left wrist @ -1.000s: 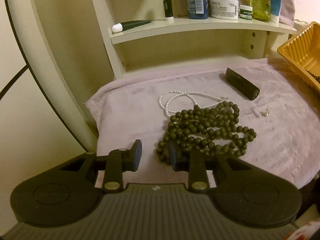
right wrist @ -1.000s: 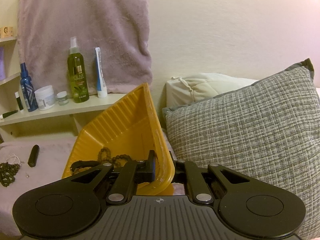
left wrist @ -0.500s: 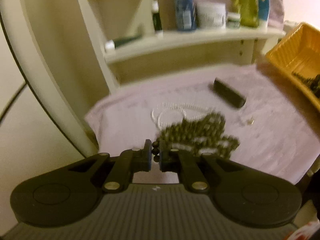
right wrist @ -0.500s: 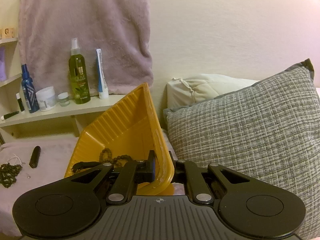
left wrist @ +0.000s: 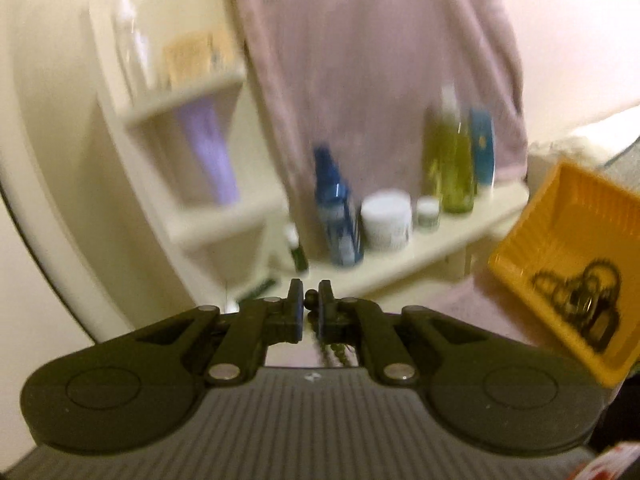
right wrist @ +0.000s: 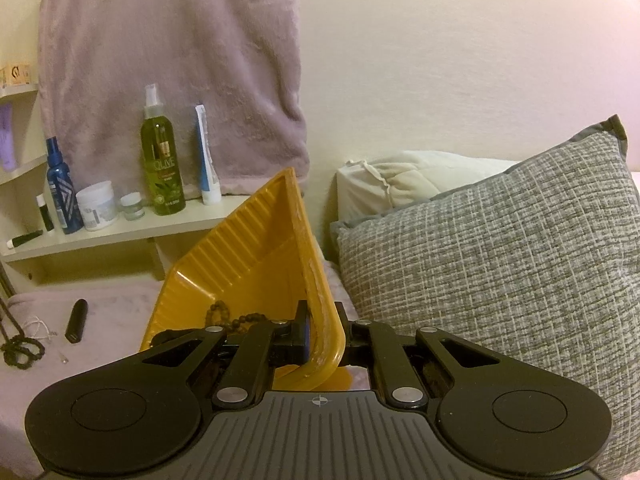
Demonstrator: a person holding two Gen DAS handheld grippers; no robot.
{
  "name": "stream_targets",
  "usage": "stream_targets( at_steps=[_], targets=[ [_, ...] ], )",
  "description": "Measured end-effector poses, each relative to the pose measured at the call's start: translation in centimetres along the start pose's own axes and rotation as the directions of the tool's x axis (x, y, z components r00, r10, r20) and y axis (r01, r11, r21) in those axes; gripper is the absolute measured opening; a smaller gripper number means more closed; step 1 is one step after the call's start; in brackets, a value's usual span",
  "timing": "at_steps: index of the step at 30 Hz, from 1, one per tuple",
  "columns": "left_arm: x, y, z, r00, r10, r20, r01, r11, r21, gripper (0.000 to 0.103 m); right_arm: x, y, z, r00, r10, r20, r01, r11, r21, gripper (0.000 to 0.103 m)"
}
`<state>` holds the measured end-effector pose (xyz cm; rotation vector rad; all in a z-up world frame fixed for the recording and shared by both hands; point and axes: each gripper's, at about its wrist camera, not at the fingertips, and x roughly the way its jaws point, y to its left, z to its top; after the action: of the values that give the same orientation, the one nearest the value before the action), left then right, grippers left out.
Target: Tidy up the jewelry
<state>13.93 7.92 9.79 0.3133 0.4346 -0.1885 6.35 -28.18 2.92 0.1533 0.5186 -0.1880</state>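
Dark bead necklace (left wrist: 310,295), one bead pinched between the fingers (left wrist: 296,304), strand hanging below. Tilted yellow ribbed tray (right wrist: 256,268) containing dark beaded jewelry (right wrist: 224,316). White pearl strand (right wrist: 36,326) on the mauve blanket (right wrist: 112,320).

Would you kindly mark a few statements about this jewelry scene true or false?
1. The right tool grips the yellow tray by its rim. True.
2. The left tool stands wide open. False: it is shut on the dark bead necklace.
3. The tray is empty. False: dark beads lie in it.
4. A green spray bottle stands on the shelf. True.
5. The black case lies inside the tray. False: it lies on the pink cloth.
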Motion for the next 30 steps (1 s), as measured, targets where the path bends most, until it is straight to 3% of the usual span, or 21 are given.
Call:
stream_targets(
  at_steps=[15,30],
  targets=[
    [-4.3,-1.0,9.9,0.980,-0.017,0.199,0.002,0.997,0.075,0.006,-0.1,0.2,0.1,1.000,0.004,0.006,-0.004,1.000,0.003,0.010],
    [-7.6,-3.8,18.3,0.924,-0.076,0.374,0.042,0.994,0.098,0.006,-0.2,0.3,0.1,1.000,0.005,0.008,-0.005,1.000,0.004,0.010]
  ],
)
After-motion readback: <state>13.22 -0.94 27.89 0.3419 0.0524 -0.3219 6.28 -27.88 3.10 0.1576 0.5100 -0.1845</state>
